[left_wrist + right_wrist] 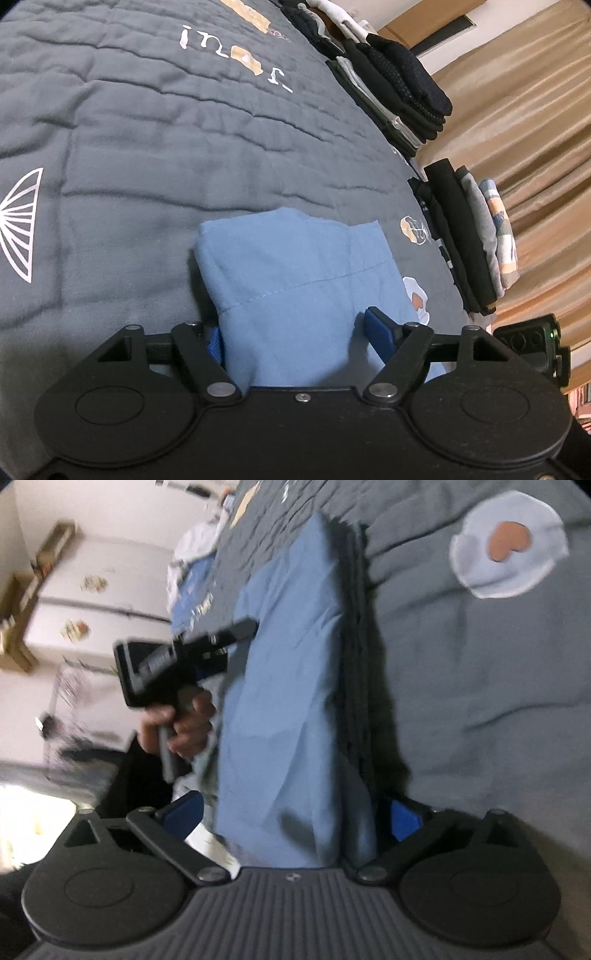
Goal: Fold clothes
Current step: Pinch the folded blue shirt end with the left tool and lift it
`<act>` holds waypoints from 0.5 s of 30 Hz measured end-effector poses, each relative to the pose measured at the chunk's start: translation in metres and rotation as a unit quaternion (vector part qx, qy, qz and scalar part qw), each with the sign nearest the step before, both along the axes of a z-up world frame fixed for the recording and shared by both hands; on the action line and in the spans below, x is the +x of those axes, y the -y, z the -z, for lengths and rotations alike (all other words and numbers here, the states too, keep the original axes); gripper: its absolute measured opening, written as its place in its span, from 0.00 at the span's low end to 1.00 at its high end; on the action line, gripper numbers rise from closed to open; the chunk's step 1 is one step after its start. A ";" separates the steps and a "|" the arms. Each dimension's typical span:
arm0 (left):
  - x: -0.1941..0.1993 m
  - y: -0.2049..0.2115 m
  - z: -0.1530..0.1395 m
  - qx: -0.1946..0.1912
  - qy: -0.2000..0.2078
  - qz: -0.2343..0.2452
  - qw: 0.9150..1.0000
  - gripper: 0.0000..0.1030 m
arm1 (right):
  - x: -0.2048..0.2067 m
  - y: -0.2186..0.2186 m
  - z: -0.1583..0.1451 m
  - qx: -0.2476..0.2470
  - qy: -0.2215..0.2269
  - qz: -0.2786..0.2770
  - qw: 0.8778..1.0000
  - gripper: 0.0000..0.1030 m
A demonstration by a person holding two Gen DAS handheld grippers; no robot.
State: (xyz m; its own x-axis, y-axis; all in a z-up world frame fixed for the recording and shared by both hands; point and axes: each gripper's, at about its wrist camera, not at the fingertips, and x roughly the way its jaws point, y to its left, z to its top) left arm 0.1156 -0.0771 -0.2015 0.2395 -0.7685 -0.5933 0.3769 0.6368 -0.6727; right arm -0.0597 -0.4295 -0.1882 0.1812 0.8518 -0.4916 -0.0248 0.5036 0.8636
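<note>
Nearest, left gripper spread around the near end of the folded blue garment, pads apparently not pressing on it. Right gripper spread to its widest, straddling the other end of the same garment, no pinch visible. Garment lying flat on the grey quilted bed cover, folded into a compact stack of layers. Likely light, soft and floppy, prone to sagging and unfolding if lifted by one layer; best taken at a folded edge through all layers, both ends together. Farther off, stacks of folded clothes along the bed's edge, curtain behind.
</note>
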 end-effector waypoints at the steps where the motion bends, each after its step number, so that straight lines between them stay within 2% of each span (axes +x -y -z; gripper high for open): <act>1: 0.001 0.000 0.000 0.000 0.000 0.000 1.000 0.69 | 0.000 -0.002 0.000 0.002 -0.001 0.004 1.000 1.00; 2: 0.001 0.000 0.000 -0.001 -0.001 0.000 1.000 0.69 | 0.000 -0.004 0.000 0.004 -0.002 0.008 1.000 1.00; 5: 0.003 0.001 0.000 -0.005 -0.009 -0.006 1.000 0.69 | 0.001 -0.021 -0.004 0.051 0.001 -0.006 0.999 1.00; 7: 0.003 0.001 0.000 -0.005 -0.007 -0.003 1.000 0.69 | 0.004 -0.028 -0.003 0.049 0.013 -0.019 0.999 1.00; 9: 0.003 0.000 0.000 -0.007 -0.008 -0.002 1.000 0.69 | 0.004 -0.025 0.008 0.039 0.006 -0.022 0.999 0.97; 12: 0.005 0.000 0.001 -0.015 -0.012 -0.006 1.000 0.68 | 0.000 -0.017 0.013 0.055 -0.001 0.009 0.998 0.95; 14: 0.005 0.001 0.001 -0.021 -0.014 -0.008 1.000 0.68 | -0.004 -0.018 0.010 0.041 0.000 0.016 0.999 0.92; 15: 0.005 0.001 0.000 -0.024 -0.014 -0.008 1.000 0.68 | -0.006 -0.019 0.009 0.031 0.000 0.017 0.999 0.83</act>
